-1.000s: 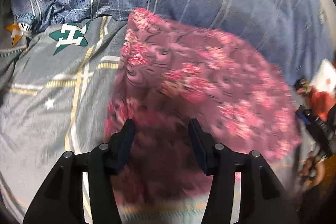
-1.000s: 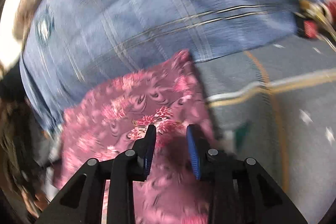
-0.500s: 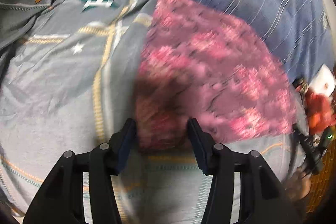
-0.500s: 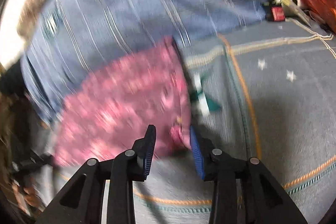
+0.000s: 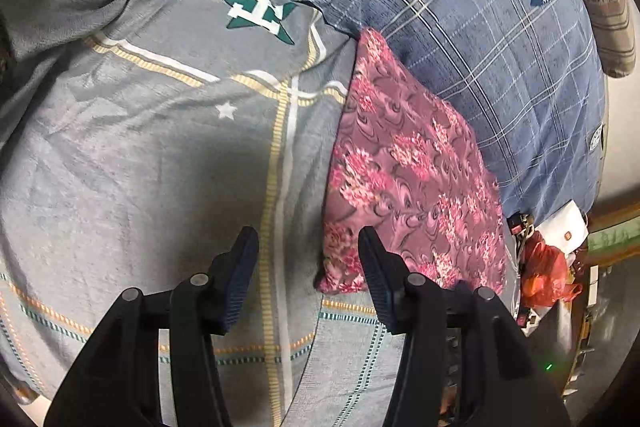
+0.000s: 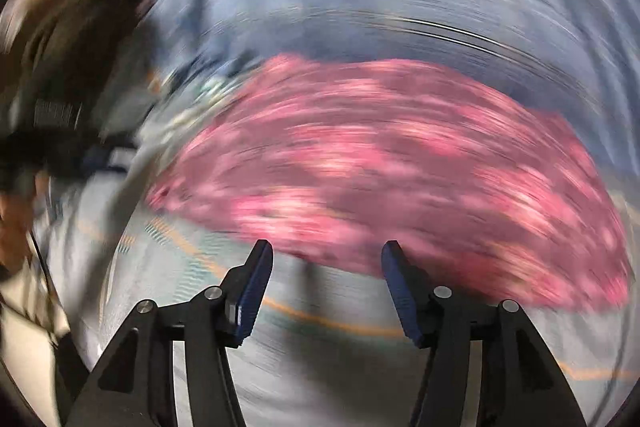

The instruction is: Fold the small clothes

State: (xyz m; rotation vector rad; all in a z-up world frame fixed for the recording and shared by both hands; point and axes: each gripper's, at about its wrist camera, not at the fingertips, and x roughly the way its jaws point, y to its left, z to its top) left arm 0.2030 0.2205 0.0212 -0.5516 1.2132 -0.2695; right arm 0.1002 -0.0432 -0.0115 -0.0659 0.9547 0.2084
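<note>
Now the pink floral cloth (image 5: 412, 179) lies flat on the bed (image 5: 140, 155), folded into a compact, roughly oblong shape, its far side against the blue plaid quilt (image 5: 500, 39). Both grippers are empty. The left gripper (image 5: 308, 267) has its jaws spread wide over bare sheet, with the cloth's near corner just beside the right finger — so the cloth sits ahead and to the right of it, its long axis running away from the camera and slightly leftward. The right gripper (image 6: 326, 281) is also spread; its view is heavily blurred, but the cloth (image 6: 400, 171) shows as a broad pink band lying crosswise just beyond the fingertips, with nothing between the pads.

Judging from this, the fold looks largely done, or one more fold remains. If another is wanted, the left gripper seems nearer a corner — a small shift rightward would bring that corner between its jaws. How close the right one truly is cannot be read through the blur.
</note>
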